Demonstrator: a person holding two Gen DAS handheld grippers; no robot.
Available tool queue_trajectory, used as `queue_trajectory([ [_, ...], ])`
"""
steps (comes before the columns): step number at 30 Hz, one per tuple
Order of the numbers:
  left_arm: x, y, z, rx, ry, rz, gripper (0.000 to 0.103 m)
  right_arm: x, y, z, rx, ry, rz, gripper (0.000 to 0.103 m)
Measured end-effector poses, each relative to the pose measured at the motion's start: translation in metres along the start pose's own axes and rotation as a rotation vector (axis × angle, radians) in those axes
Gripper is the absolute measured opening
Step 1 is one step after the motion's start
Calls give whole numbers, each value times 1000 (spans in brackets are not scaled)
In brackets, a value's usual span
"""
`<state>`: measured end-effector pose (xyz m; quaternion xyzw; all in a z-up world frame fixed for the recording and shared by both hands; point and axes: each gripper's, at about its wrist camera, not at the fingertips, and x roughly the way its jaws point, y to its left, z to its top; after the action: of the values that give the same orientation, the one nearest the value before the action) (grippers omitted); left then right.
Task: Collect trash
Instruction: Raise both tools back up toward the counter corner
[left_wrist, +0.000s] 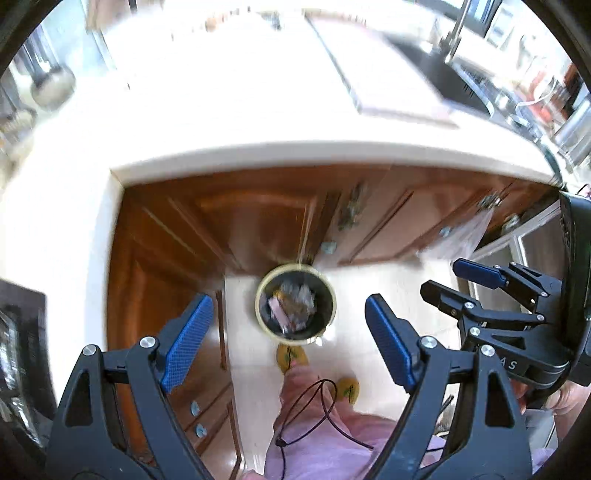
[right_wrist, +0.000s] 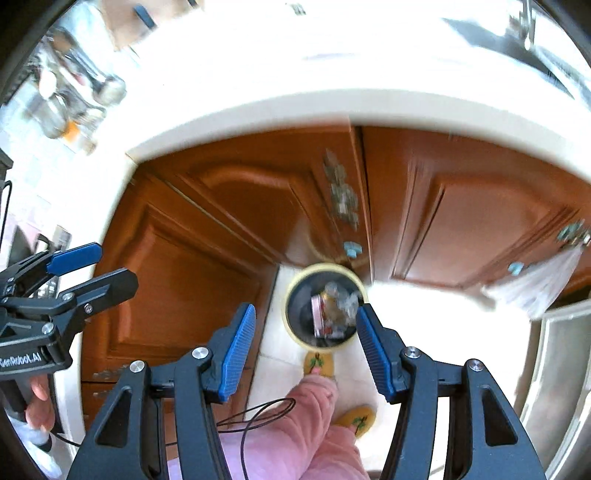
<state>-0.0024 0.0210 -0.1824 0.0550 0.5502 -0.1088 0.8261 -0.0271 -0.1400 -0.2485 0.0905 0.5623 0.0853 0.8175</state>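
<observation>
A round trash bin (left_wrist: 295, 301) with a cream rim stands on the pale floor below the counter edge, with crumpled wrappers and a pink packet (left_wrist: 277, 312) inside. It also shows in the right wrist view (right_wrist: 325, 306). My left gripper (left_wrist: 291, 339) is open and empty, held high above the bin. My right gripper (right_wrist: 306, 347) is open and empty, also above the bin. The right gripper shows at the right of the left wrist view (left_wrist: 447, 277), and the left gripper at the left of the right wrist view (right_wrist: 110, 264).
A white countertop (left_wrist: 258, 110) with a rounded edge lies ahead, over brown wooden cabinet doors (right_wrist: 229, 229). A sink with a faucet (left_wrist: 452, 40) is at the far right. The person's pink trousers (right_wrist: 303, 424) and yellow slippers (right_wrist: 318, 363) are below. A clear bag (right_wrist: 539, 284) hangs at right.
</observation>
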Motion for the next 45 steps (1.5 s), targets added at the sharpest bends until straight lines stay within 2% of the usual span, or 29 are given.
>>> queue_trajectory([
  [4,-52,0,20,11,-103,9,82,-57,10,18,-33,-109,-7,64],
  [9,-100,-1,48,14,-200,12,82,-104,16,41,-63,-198,-6,65],
  [13,-123,-1,70,33,-249,10,83,-131,22,64,-59,-257,-2,66],
  [20,-137,4,112,61,-321,2,82,-166,30,118,-12,-307,-2,66],
  [26,-133,17,153,86,-363,3,82,-171,35,178,0,-339,-19,66],
  [33,-126,44,198,90,-399,-15,82,-174,42,232,40,-365,-31,66],
  [41,-113,70,238,76,-404,0,83,-154,52,282,41,-360,-34,66],
  [45,-98,77,258,49,-380,7,82,-137,55,309,14,-344,-33,66],
])
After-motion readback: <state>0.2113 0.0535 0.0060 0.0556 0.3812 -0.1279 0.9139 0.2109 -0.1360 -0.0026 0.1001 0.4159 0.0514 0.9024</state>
